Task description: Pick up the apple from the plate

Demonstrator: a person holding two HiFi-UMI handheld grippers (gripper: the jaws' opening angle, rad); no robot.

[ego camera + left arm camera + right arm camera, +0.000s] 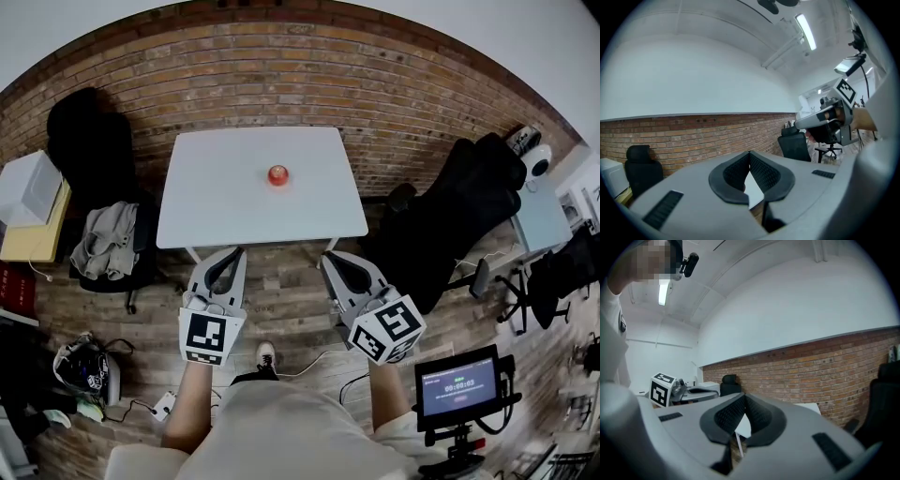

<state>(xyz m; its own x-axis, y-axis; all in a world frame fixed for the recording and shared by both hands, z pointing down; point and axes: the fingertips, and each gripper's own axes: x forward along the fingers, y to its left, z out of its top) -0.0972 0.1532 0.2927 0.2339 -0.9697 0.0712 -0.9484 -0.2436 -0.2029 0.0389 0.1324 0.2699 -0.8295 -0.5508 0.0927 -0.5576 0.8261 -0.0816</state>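
A red apple [277, 174] sits on a small plate, hard to make out, near the middle of the white table [216, 206]. Both grippers are held short of the table's near edge, above the wooden floor, pointing at it. My left gripper [231, 251] is shut with nothing in it; its pads meet at the tips in its own view [749, 153]. My right gripper [330, 257] is shut and empty too [743, 395]. Neither gripper view shows the apple. Between each pair of jaws shows only a sliver of white table [754, 190] [743, 425].
A brick wall [281, 75] runs behind the table. At the left stand a chair draped with grey clothes [108, 239] and a white box [28, 186]. Black office chairs [450, 220] crowd the right. A small monitor on a stand [459, 386] is at the lower right; bags [82, 370] and cables lie on the floor.
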